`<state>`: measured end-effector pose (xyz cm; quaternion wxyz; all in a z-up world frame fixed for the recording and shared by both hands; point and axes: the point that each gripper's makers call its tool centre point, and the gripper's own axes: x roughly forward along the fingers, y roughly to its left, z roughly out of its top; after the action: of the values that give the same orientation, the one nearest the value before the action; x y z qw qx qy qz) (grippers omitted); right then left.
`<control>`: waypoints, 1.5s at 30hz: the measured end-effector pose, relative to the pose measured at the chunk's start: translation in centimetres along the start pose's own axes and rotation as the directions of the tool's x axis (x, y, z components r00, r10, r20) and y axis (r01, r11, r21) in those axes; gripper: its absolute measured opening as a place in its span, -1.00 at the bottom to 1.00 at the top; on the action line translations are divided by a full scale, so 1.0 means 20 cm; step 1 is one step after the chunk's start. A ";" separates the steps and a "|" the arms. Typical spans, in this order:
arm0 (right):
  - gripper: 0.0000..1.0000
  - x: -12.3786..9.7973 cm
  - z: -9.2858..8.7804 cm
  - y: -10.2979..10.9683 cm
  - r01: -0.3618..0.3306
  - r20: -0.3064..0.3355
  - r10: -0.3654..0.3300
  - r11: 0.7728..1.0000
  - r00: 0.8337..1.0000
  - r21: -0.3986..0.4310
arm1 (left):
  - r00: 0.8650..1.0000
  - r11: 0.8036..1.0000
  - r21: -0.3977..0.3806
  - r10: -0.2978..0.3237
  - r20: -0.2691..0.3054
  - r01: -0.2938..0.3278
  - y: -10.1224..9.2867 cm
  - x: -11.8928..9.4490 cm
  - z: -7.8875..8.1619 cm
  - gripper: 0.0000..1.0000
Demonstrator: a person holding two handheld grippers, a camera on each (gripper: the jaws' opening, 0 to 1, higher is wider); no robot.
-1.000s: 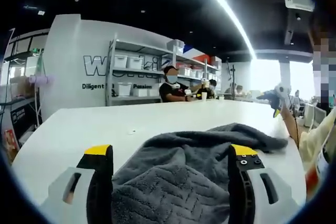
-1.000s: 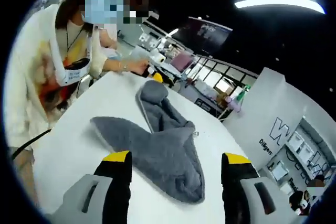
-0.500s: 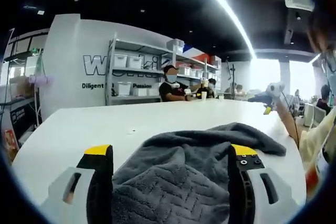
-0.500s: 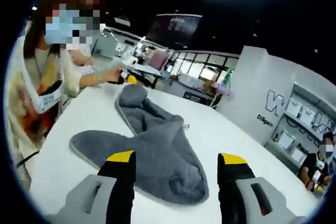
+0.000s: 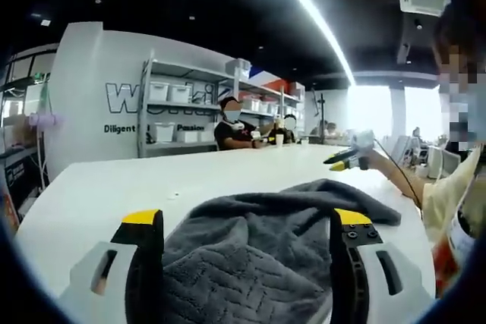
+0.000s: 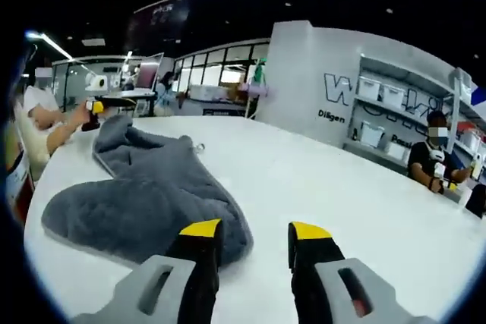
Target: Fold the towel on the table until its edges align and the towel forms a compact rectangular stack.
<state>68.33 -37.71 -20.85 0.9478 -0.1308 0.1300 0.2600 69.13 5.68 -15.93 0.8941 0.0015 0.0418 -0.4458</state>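
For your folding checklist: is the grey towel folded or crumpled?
Crumpled: the grey terry towel lies bunched unevenly on the white table, edges unaligned.

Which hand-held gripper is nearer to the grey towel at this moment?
Left. The left hand-held gripper has the towel bunched between its jaws. The right hand-held gripper sits just beside the towel's near edge, over bare table.

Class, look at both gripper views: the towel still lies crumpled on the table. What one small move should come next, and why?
Probably ease the right hand-held gripper leftward onto the near edge of the grey towel and close on it. Its jaws stand apart over bare white table, just beside that edge, while the left hand-held gripper already straddles the other end.
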 end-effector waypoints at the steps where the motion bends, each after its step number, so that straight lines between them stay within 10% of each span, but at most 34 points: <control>1: -0.39 0.01 -0.01 0.01 -0.005 -0.007 0.005 1.000 1.000 0.005 | 1.000 1.000 0.000 -0.003 0.002 0.003 0.00 0.00 0.00 0.77; 26: -0.98 0.11 -0.26 0.02 -0.032 -0.193 0.041 0.998 0.980 0.053 | 0.993 0.985 0.147 -0.073 -0.092 0.086 -0.13 0.04 -0.06 0.82; 39: -1.00 0.09 -0.21 -0.01 -0.002 -0.158 0.012 0.998 0.987 0.059 | 0.992 0.985 0.146 -0.075 -0.099 0.089 -0.13 0.04 -0.06 0.82; 45: -0.36 0.12 -0.27 0.02 -0.028 -0.215 0.035 0.999 0.976 0.039 | 0.992 0.986 0.144 -0.074 -0.106 0.089 -0.14 0.04 -0.07 0.82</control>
<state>69.17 -37.99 -26.60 0.9261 -0.1392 0.2387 0.2569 67.36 3.45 -17.38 0.8693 0.0886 0.0532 -0.4834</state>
